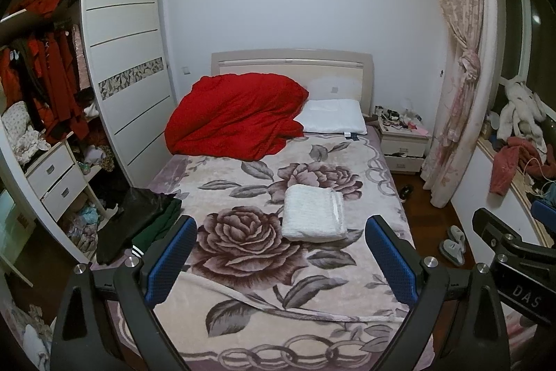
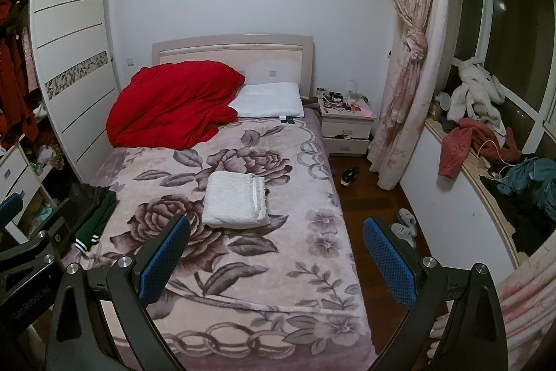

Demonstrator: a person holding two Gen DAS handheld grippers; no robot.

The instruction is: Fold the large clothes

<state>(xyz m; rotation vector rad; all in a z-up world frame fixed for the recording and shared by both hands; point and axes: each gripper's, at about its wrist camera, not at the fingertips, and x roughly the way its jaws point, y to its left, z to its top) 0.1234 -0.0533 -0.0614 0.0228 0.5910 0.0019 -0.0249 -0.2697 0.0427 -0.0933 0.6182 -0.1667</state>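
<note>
Left tongs [image 1: 279, 252] spread wide with nothing between the blue pads, low centre of the left wrist view above the bed [image 1: 243, 312]. Right tongs [image 2: 276, 254] likewise agape and empty, low centre of the right wrist view. Folded white garment [image 1: 312, 212] lies flat on the floral blanket [image 1: 250, 252], mid-frame, clear of both tongs. Dark green and black clothes [image 1: 139, 221] heaped at the bed's left edge. Red quilt [image 1: 236, 117] bunched in the upper left of the bed, touching the white pillow [image 1: 333, 117] at the headboard. Slippers [image 1: 453, 244] on the floor, lower right.
</note>
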